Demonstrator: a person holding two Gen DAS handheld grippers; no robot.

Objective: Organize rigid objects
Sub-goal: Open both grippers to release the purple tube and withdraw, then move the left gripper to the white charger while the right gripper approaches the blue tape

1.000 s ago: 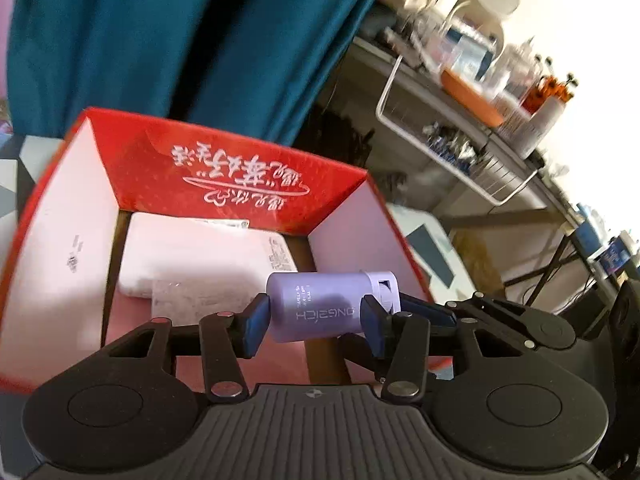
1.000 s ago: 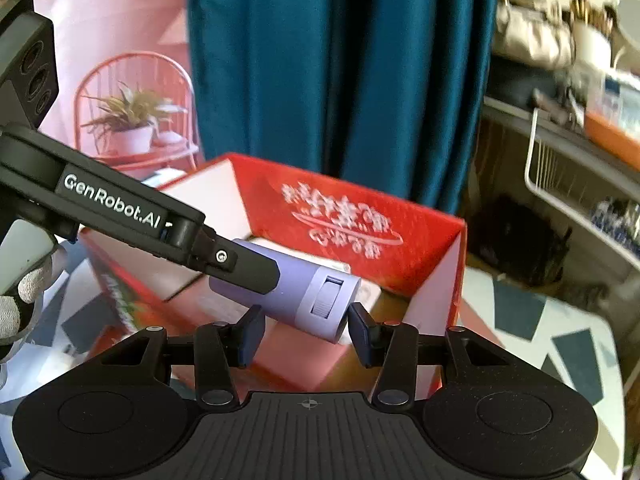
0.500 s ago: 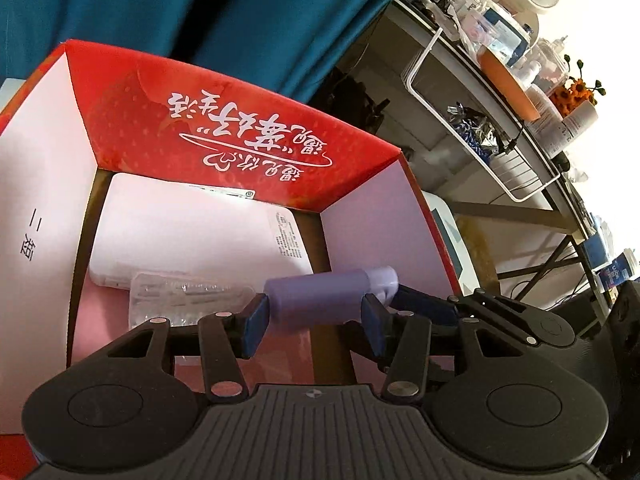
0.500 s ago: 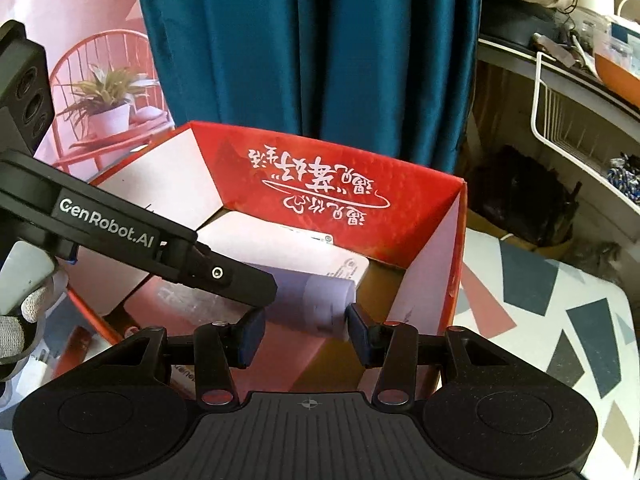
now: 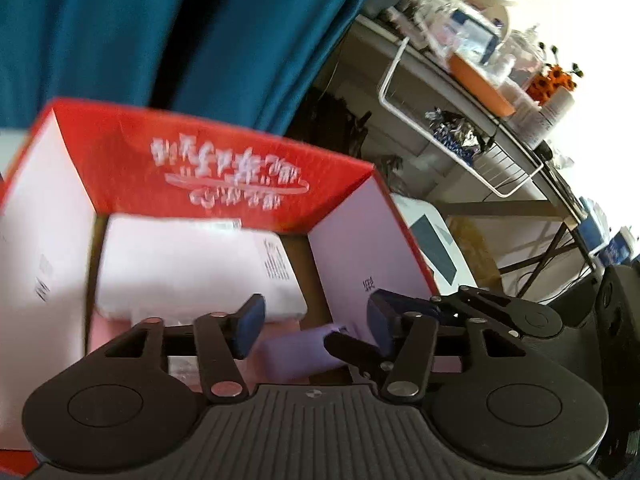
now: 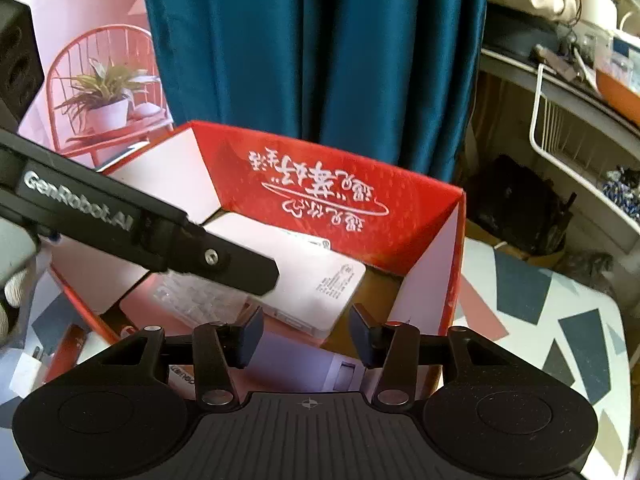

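Box (image 6: 420, 216), red with flaps up, is sitting on the table (image 6: 560, 320) as the collecting bin. White case (image 6: 316, 276) is lying flat inside. Purple cylinder (image 5: 296, 354) is lying on the box floor near the right wall; I'm dropping it, so my left tool (image 5: 316, 322) has just been opening and is spread clear of it. My right tool (image 6: 306, 334) is also parted, gripping nothing.

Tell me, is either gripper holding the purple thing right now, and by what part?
No. The purple case lies loose in the red box; the left gripper fingers have just spread off it, and the right gripper touches nothing.
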